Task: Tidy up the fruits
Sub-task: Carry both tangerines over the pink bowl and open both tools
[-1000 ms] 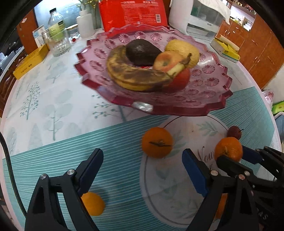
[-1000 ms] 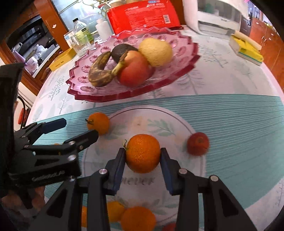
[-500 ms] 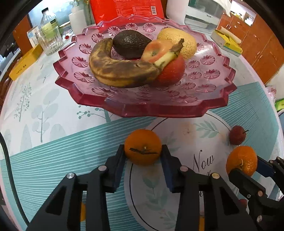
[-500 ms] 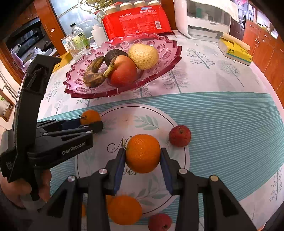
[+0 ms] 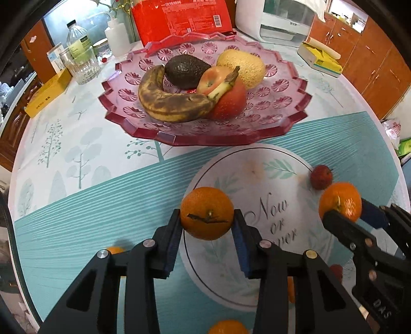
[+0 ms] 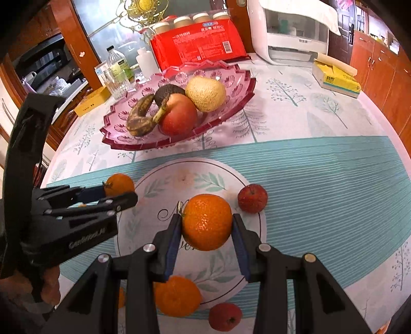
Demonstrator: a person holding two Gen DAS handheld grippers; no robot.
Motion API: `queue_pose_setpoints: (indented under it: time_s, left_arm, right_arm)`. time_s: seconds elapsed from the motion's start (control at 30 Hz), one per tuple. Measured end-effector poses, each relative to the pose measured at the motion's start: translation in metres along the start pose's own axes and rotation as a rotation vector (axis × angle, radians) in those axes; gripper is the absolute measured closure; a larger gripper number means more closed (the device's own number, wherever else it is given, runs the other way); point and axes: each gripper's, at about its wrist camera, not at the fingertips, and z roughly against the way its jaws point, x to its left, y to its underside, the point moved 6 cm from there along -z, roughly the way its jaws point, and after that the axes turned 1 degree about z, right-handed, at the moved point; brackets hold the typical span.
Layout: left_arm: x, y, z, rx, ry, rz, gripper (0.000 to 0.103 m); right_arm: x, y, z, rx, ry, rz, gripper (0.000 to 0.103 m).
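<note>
My left gripper point(image 5: 206, 214) is shut on an orange point(image 5: 205, 203), held just above the round placemat point(image 5: 269, 185). My right gripper point(image 6: 206, 218) is shut on a second orange point(image 6: 208, 228), also off the mat. In the left wrist view the right gripper point(image 5: 350, 210) shows at the right edge with its orange point(image 5: 339, 200). The pink glass fruit dish point(image 5: 282, 128) stands beyond. It holds a spotted banana point(image 5: 167, 102), an avocado point(image 5: 186, 70), an apple point(image 5: 231, 99) and a yellow round fruit point(image 5: 244, 66).
A small red fruit point(image 6: 252, 197) lies on the mat's right edge. Another orange point(image 6: 177, 295) and a red fruit point(image 6: 224, 316) lie nearer me. Behind the dish stand a glass jar point(image 5: 82, 65), a bottle point(image 5: 75, 38), a red package point(image 5: 185, 20), a white appliance point(image 5: 280, 20) and yellow boxes point(image 5: 321, 57).
My left gripper went from wide open to shut on the orange and lifted it off the mat. The right gripper rose a little with its orange; the dish now sits farther off.
</note>
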Motion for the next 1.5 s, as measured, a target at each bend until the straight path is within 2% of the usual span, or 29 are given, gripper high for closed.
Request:
queue_pose_setpoints:
  time_s: [0.3,0.57,0.73,1.0,1.1,1.2,1.37,1.5]
  left_arm:
    - [-0.007,0.003,0.057,-0.069,-0.037,0.008,0.066]
    - [-0.004,-0.025,0.115,-0.155,-0.064,0.03,0.066]
    - [0.006,-0.059,0.149,-0.218,-0.084,0.042,0.066]
    - [0.028,-0.116,0.176,-0.284,-0.109,0.043,0.066]
    - [0.036,-0.14,0.175,-0.31,-0.117,0.042,0.066]
    - [0.042,-0.157,0.161,-0.302,-0.103,0.045,0.066]
    - [0.047,-0.171,0.105,-0.227,-0.054,0.051,0.066]
    - [0.047,-0.169,0.059,-0.155,-0.042,0.04,0.066]
  right_arm:
    - [0.007,-0.009,0.027,-0.049,-0.056,0.044,0.064]
    - [0.008,-0.037,0.062,-0.123,-0.095,0.075,0.064]
    - [0.004,-0.073,0.087,-0.187,-0.1,0.095,0.064]
    - [-0.005,-0.147,0.117,-0.301,-0.063,0.124,0.064]
    - [-0.007,-0.171,0.112,-0.32,-0.027,0.124,0.064]
    - [-0.009,-0.184,0.095,-0.306,-0.015,0.102,0.064]
    - [-0.007,-0.181,0.042,-0.213,0.005,0.073,0.064]
    - [-0.007,-0.167,0.0,-0.124,0.016,0.059,0.064]
